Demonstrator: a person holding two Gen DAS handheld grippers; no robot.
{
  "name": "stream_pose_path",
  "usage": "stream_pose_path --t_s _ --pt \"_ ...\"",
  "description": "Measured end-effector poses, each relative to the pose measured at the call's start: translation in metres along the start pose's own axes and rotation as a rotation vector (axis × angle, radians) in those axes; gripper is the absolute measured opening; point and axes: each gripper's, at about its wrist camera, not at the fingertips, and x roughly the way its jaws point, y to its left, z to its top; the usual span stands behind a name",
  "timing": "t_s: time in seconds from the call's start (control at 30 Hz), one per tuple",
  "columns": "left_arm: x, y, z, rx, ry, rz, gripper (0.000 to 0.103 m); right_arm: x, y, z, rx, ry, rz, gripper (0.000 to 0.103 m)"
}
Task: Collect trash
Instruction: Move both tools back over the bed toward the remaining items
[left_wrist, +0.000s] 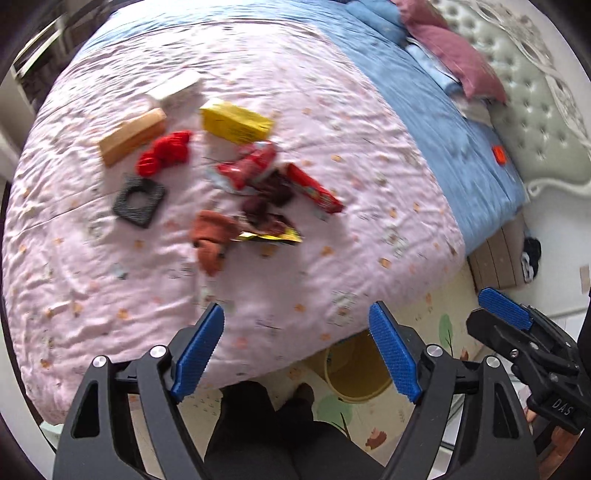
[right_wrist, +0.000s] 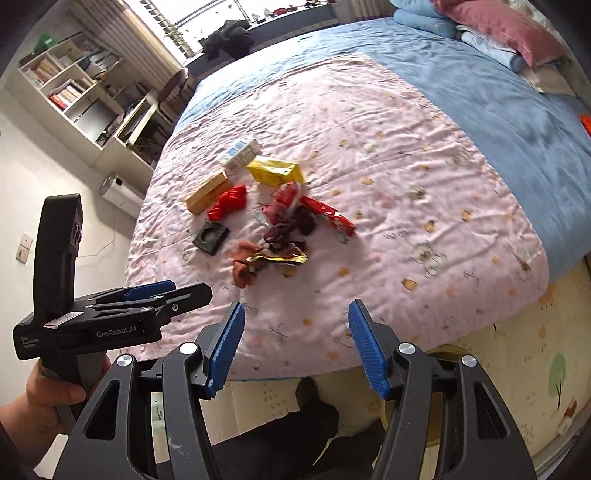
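A pile of trash lies on the pink quilt (left_wrist: 332, 258): a yellow box (left_wrist: 236, 122), a tan box (left_wrist: 131, 134), a white box (left_wrist: 177, 86), a red crumpled wrapper (left_wrist: 251, 166), a long red box (left_wrist: 314, 188), a black square frame (left_wrist: 138, 199) and a gold wrapper (left_wrist: 273, 236). The same pile (right_wrist: 277, 221) shows in the right wrist view. My left gripper (left_wrist: 297, 350) hangs open over the bed's near edge, well short of the pile. My right gripper (right_wrist: 297, 347) is open too, holding nothing. A yellow bin (left_wrist: 354, 373) stands on the floor below the edge.
A red knitted lump (left_wrist: 164, 153) and a brown cloth (left_wrist: 212, 236) lie in the pile. Blue bedding and pillows (right_wrist: 498, 26) are at the head end, shelves (right_wrist: 74, 85) beyond the far side. A person's dark trouser legs (left_wrist: 277, 424) stand on the patterned floor mat.
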Motion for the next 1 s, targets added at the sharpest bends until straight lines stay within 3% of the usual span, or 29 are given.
stream_pose_path --t_s 0.2,0.43,1.0 --pt "-0.013 0.079 0.014 -0.106 -0.031 0.048 0.08 0.039 0.061 0.022 -0.095 0.018 0.045 0.058" --pt "-0.016 0.127 0.032 -0.198 -0.051 0.088 0.081 0.073 0.097 0.047 -0.174 0.051 0.065 0.057" --pt "0.065 0.179 0.092 -0.34 0.016 0.229 0.08 0.17 0.094 0.124 -0.34 0.222 0.116 0.057"
